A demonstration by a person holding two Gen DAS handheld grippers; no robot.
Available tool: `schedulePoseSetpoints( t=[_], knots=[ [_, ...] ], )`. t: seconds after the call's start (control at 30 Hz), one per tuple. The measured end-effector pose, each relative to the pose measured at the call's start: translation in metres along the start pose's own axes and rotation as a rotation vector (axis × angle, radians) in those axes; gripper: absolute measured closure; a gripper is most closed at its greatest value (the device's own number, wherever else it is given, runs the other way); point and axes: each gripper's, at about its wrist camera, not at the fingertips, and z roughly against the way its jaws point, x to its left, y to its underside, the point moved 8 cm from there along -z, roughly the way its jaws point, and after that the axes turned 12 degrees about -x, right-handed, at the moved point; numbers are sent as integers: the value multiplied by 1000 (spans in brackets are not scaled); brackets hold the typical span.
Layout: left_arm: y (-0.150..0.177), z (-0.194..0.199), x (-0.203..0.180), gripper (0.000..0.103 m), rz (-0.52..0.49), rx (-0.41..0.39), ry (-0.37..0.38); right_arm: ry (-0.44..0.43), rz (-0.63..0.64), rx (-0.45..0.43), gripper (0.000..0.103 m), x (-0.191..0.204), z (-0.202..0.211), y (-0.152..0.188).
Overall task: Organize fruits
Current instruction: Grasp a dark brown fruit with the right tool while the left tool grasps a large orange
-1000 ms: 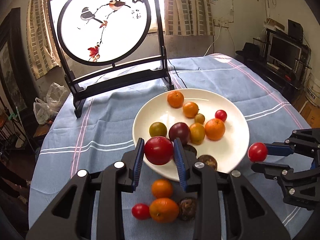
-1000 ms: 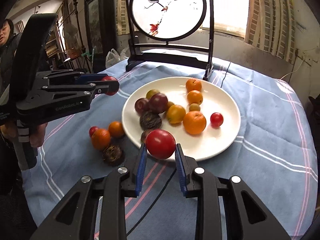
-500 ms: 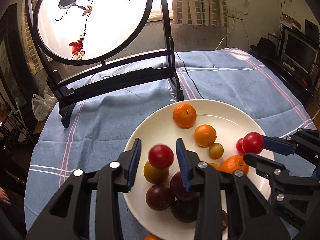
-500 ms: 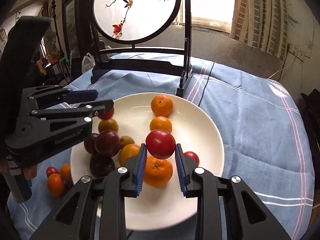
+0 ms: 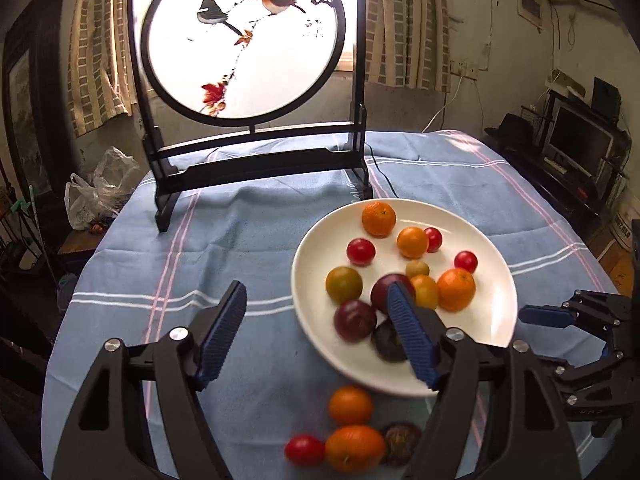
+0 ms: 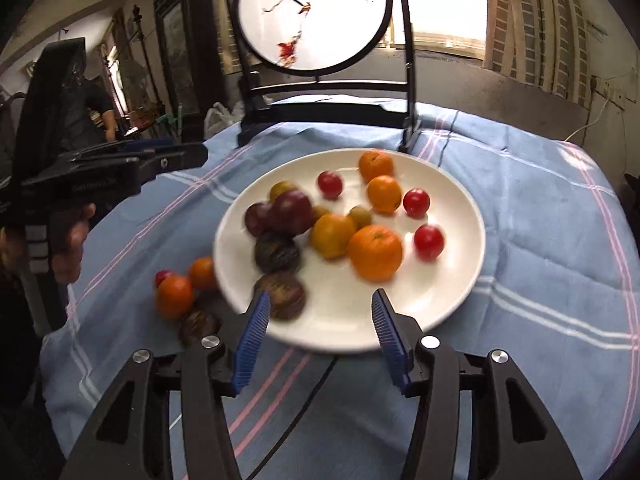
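Note:
A white plate (image 5: pixel 306 312) (image 6: pixel 444 280) holds oranges, dark plums and three red tomatoes, among them one tomato (image 5: pixel 361 252) at its far left and another (image 6: pixel 429 242) at its right. My left gripper (image 5: pixel 316 294) hangs over the plate's near left rim. Its jaws are opening and nothing is between them. My right gripper (image 6: pixel 321 300) is over the plate's near edge, jaws also opening and empty. On the cloth in front of the plate lie two oranges (image 5: pixel 350 405), a small red tomato (image 5: pixel 304 450) and a brown fruit (image 5: pixel 400 442).
A round bird-painted screen (image 5: pixel 244 40) on a black stand is behind the plate, with a dark cable (image 5: pixel 382 178) running from it. A plastic bag (image 5: pixel 96 192) sits off the table's left. A TV (image 5: pixel 576 140) is at the right. A person (image 6: pixel 100 108) stands in the background.
Both grippers let go of their red tomatoes, which now lie on the plate. Both sets of jaws have spread wide and both grippers have pulled back toward the plate's near edge.

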Motion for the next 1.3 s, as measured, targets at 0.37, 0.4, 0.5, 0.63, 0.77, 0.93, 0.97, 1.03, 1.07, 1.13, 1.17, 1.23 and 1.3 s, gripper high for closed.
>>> schedulePoseSetpoints(
  t=[0.37, 0.4, 0.5, 0.63, 0.77, 0.93, 0.97, 1.03, 1.07, 1.13, 1.17, 1.23, 1.3],
  knots=[
    [106, 99, 39, 25, -19, 74, -18, -54, 88, 93, 47, 63, -2, 49],
    [113, 105, 39, 24, -31, 78, -18, -59, 124, 95, 46, 72, -5, 50],
    [122, 114, 39, 24, -57, 79, -21, -49, 201, 93, 42, 91, -17, 46],
    [122, 120, 37, 23, -74, 70, -19, -67, 206, 114, 42, 101, -36, 38],
    [119, 118, 30, 23, -94, 67, 4, -91, 202, 164, 42, 102, -54, 41],
    [117, 105, 9, 23, -117, 79, 50, -90, 210, 156, 61, 104, -62, 42],
    [116, 102, 4, 23, -124, 80, 58, -93, 190, 158, 61, 102, -61, 42],
    [112, 95, -4, 23, -140, 76, 62, -83, 167, 146, 61, 95, -53, 43],
    [110, 92, -8, 23, -146, 73, 71, -83, 158, 141, 61, 91, -47, 44],
    [105, 84, -14, 23, -152, 69, 72, -86, 121, 131, 61, 81, -32, 47],
    [103, 79, -18, 22, -155, 74, 79, -81, 103, 125, 61, 76, -24, 49],
    [100, 66, -25, 22, -168, 72, 82, -74, 81, 110, 60, 66, -10, 54],
    [99, 53, -35, 22, -197, 78, 81, -74, 59, 106, 60, 60, 0, 59]
  ],
)
